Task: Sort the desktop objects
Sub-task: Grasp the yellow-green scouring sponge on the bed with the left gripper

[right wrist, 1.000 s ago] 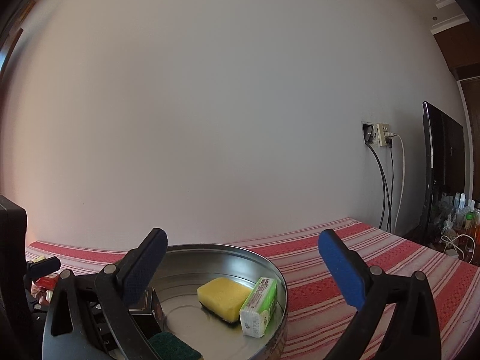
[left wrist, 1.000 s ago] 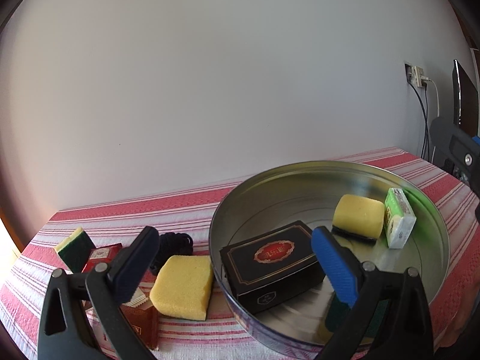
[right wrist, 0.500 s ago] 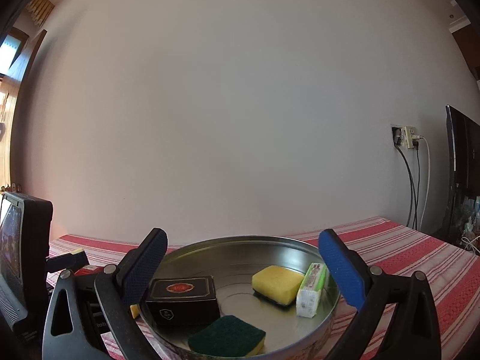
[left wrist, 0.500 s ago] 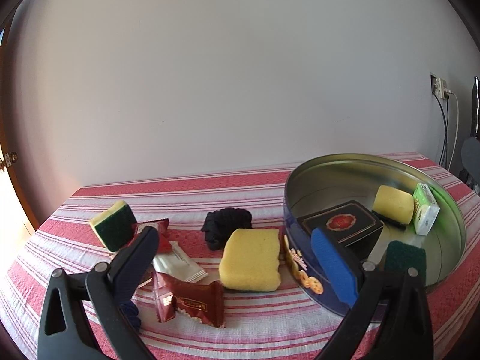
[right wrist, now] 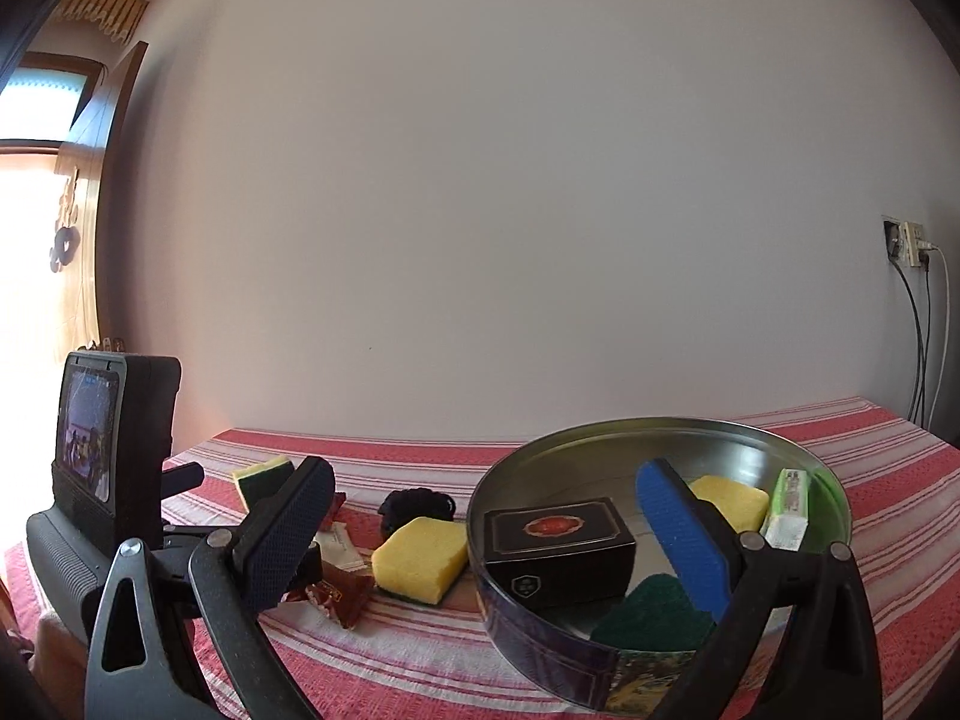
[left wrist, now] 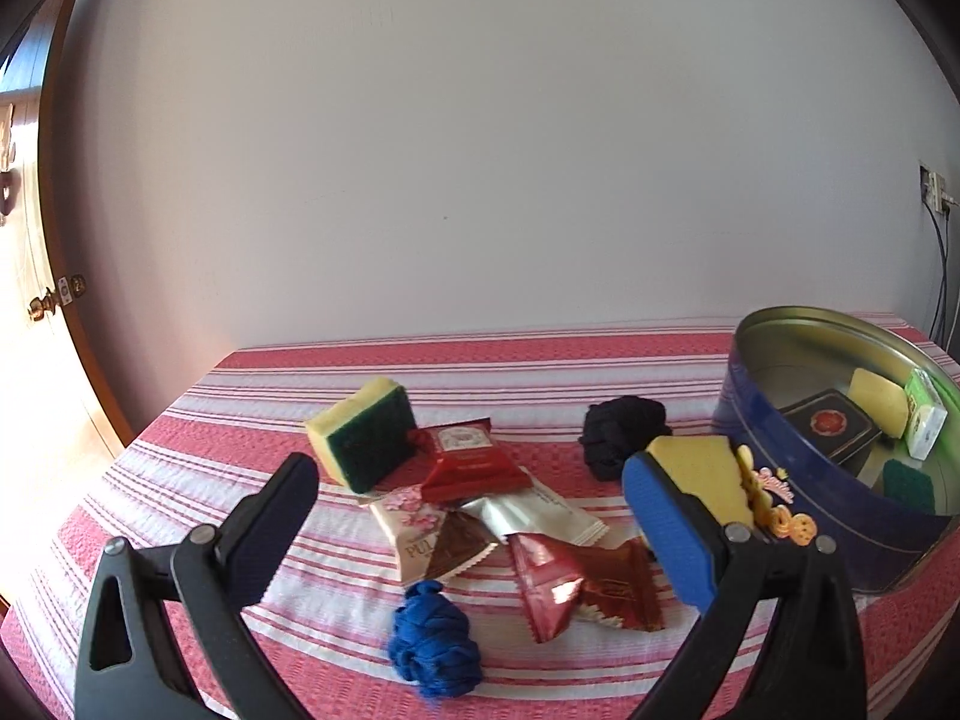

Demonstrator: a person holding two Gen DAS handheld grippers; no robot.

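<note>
left gripper [left wrist: 468,498], jaws spread and empty, has swung away from the round tin [left wrist: 780,420] to face the loose pile: snack packets [left wrist: 468,462], blue fabric knot [left wrist: 435,648], sponges. right gripper [right wrist: 480,510], also spread and empty, has closed on the tin, which holds a black box [right wrist: 558,546]. next pick probably comes from the pile.

The left gripper [left wrist: 465,525] has swung away from the round metal tin [left wrist: 780,333] to the left side of the red striped tablecloth [left wrist: 480,360]. It now looks over the shiny snack packets [left wrist: 474,462] and a blue knotted cloth [left wrist: 435,639]. The right gripper [right wrist: 486,522] has moved left too, so the tin [right wrist: 600,432] now sits in front of it.
</note>
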